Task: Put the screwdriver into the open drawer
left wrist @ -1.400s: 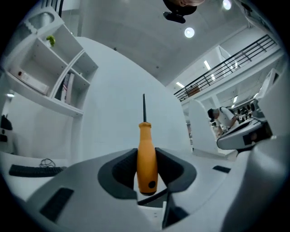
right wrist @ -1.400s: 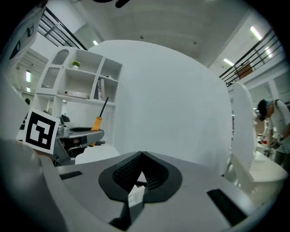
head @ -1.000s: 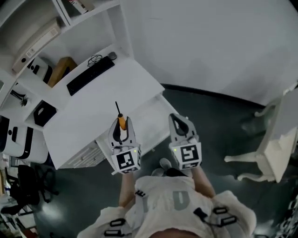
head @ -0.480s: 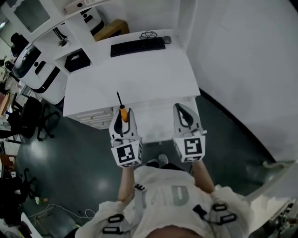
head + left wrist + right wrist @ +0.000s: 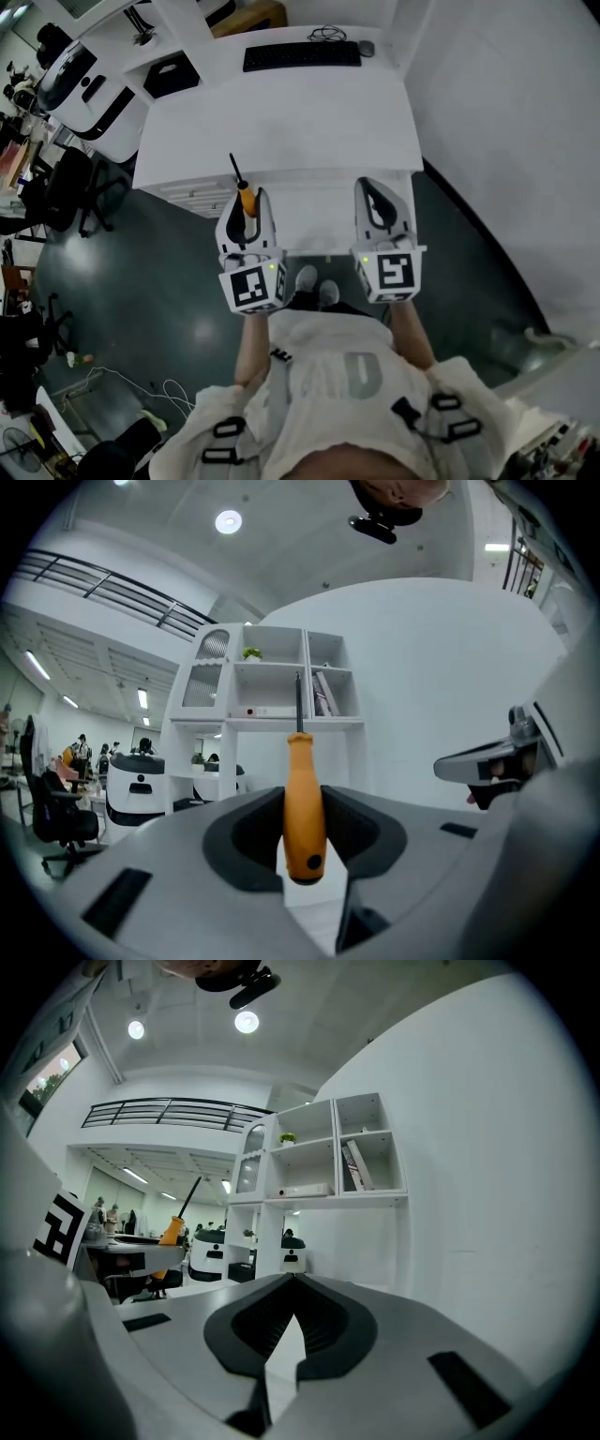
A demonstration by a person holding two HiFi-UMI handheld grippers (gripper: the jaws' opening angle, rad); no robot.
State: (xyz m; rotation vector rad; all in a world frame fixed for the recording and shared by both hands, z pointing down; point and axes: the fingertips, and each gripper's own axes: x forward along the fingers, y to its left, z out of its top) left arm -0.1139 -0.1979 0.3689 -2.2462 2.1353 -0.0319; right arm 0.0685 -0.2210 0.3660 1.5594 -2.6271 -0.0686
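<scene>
carry step: screwdriver [image 5: 304, 803] clamped by orange handle in left gripper [image 5: 247, 204] jaws, shaft pointing far, at left edge of open drawer [image 5: 319, 246] below worktop [image 5: 281, 122]. right gripper [image 5: 293, 1283] jaws pressed together, empty. next, likely: shift right over drawer, lower, release.

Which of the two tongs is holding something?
The left tongs: they pinch the orange screwdriver by its handle. The right tongs are closed with nothing between them.

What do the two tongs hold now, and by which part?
The left tongs grip the screwdriver by its orange handle. The right tongs are shut and hold nothing.
</scene>
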